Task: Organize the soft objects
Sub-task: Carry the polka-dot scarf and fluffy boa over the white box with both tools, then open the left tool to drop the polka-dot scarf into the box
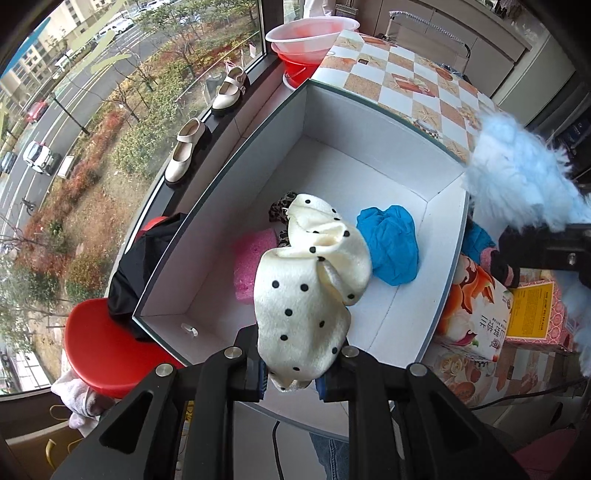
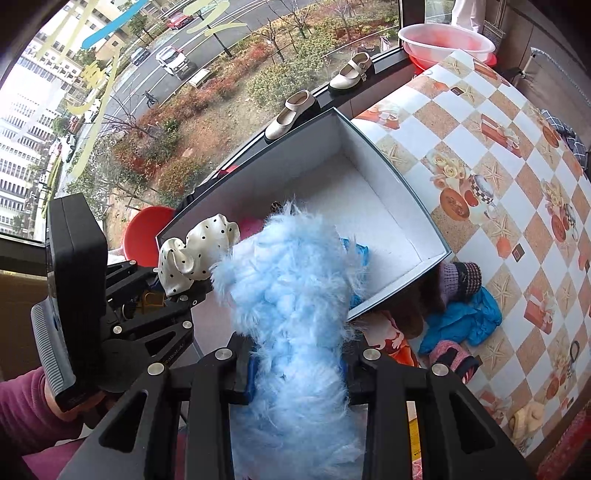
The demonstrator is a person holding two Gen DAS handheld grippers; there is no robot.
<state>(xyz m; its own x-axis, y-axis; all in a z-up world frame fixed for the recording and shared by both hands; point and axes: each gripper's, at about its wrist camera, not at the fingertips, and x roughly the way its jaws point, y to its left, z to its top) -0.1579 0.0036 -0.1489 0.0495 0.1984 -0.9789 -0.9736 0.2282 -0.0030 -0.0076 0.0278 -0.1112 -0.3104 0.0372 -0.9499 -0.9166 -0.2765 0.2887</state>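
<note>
The left tool is clamping the lower end of a cream polka-dot cloth between its two fingers. The cloth is hanging over the near wall of an open white box, with its upper folds draping above the box interior.

The right tool is gripping a fluffy light-blue item between its fingers. The fluffy item is standing above the near corner of the box and is covering part of the interior in the right wrist view.

Inside the box, a pink sponge is lying on the floor beside the cloth. A blue cloth is lying against the right wall. A leopard-print item is showing partly behind the polka-dot cloth.

The box is sitting at the window-side edge of the tabletop, which is carrying a checkered cover. Beside the box's right wall, a blue garment and knitted pink-and-dark items are lying on the tabletop.

A pair of cream shoes is standing on the window ledge. Stacked basins are sitting at the far corner.
</note>
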